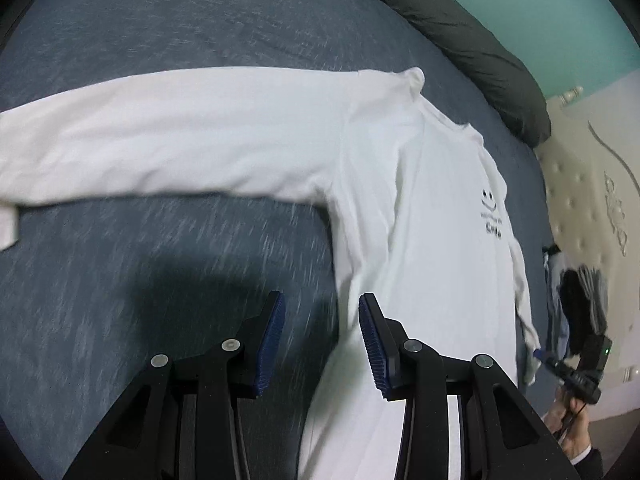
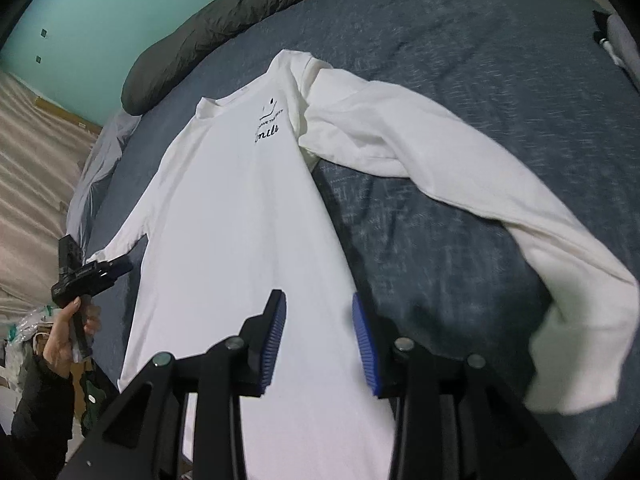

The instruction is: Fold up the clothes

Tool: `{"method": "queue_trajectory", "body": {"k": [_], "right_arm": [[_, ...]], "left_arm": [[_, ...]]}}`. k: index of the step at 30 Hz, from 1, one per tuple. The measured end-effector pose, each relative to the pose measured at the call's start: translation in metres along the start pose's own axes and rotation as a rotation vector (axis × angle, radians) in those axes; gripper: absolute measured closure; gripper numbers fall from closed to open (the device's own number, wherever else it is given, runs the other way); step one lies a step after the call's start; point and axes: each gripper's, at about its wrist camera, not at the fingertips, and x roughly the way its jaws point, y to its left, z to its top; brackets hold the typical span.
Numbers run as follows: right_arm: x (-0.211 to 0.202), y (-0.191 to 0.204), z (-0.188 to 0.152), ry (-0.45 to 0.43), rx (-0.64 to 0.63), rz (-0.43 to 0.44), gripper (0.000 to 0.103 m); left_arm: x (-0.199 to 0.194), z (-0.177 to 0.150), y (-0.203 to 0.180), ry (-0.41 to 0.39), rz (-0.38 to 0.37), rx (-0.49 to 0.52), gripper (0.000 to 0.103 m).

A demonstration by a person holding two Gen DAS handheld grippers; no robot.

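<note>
A white long-sleeved shirt (image 1: 420, 220) lies face up on the blue bedcover (image 1: 140, 300), its small black print (image 1: 492, 216) near the chest. One sleeve (image 1: 160, 144) stretches out to the left. My left gripper (image 1: 322, 300) hovers open over the shirt's side edge, with nothing between its blue pads. In the right wrist view the shirt (image 2: 240, 220) runs away from me, and its other sleeve (image 2: 460, 168) curves out and back down at the right. My right gripper (image 2: 318, 298) is open above the shirt's opposite side edge, with nothing in it.
A dark rolled duvet (image 1: 460, 28) lies along the bed's far edge below a teal wall. A cream tufted headboard (image 1: 580, 184) and a pile of dark clothes (image 1: 580, 304) stand beside the bed. A person's hand (image 2: 64, 336) holds the left gripper (image 2: 120, 266).
</note>
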Motion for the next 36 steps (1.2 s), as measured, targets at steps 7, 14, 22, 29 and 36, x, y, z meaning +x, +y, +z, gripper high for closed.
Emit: {"method": "queue_trajectory", "body": {"k": [7,14,22,29,36], "right_arm": [[0.017,0.005,0.003,0.009,-0.031,0.022,0.068],[0.025,0.011,0.001,0.021,-0.070,0.023,0.068],[0.033,0.015,0.000,0.033,-0.083,0.018,0.068],[0.033,0.011,0.002,0.022,-0.063,0.004,0.068],[0.036,0.003,0.003,0.024,-0.017,-0.009,0.053]], "left_arm": [[0.039,0.030,0.003,-0.032,-0.054,-0.036,0.063],[0.038,0.041,0.014,-0.070,-0.110,-0.071,0.099],[0.029,0.065,0.030,-0.126,-0.090,-0.097,0.101],[0.040,0.070,0.031,-0.116,-0.072,-0.086,0.101],[0.030,0.056,0.031,-0.046,-0.099,-0.079,0.090]]}}
